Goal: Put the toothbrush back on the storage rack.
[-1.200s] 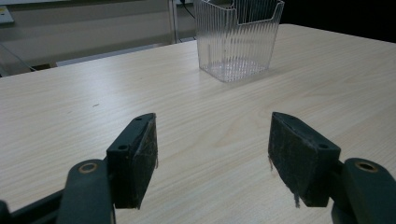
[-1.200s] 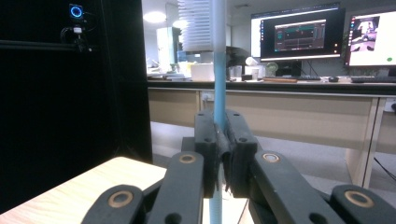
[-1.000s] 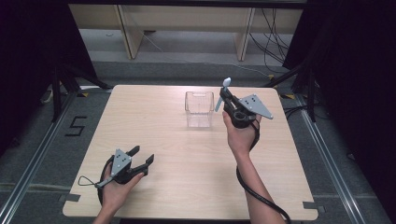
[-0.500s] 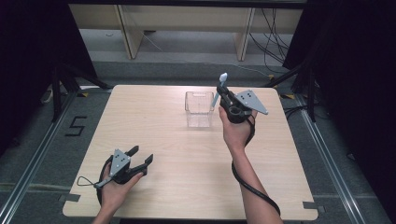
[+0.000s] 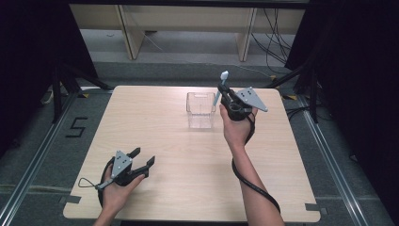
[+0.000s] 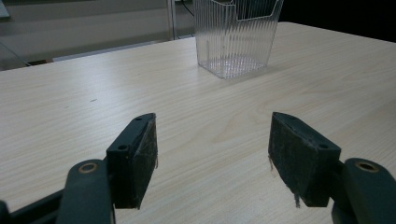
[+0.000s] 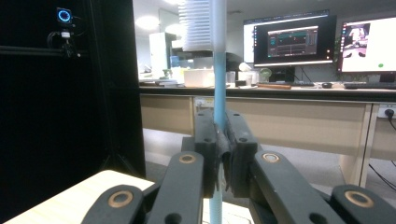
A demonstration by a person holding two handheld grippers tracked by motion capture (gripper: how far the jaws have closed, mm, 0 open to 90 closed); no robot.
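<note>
A clear ribbed plastic bin [image 5: 201,109] stands upright at the far middle of the wooden table [image 5: 155,117]; it also rises ahead in the left gripper view [image 6: 236,35]. My right gripper [image 5: 222,96] is held just right of the bin, raised, and is shut on a light blue toothbrush [image 5: 220,87] whose white bristled head points up. In the right gripper view the toothbrush [image 7: 218,70] stands upright, pinched between the jaws of the right gripper [image 7: 221,149]. My left gripper [image 5: 143,157] rests on the near left of the table, open and empty [image 6: 212,149].
A low shelf unit [image 5: 183,28] stands on the floor behind the table. Dark stands and cables flank both sides. In the right gripper view, desks with monitors [image 7: 289,42] lie far off. Bare tabletop spreads between the two grippers.
The right gripper has shifted slightly left, toward the bin, carrying the toothbrush upright. The left gripper has stayed put.
</note>
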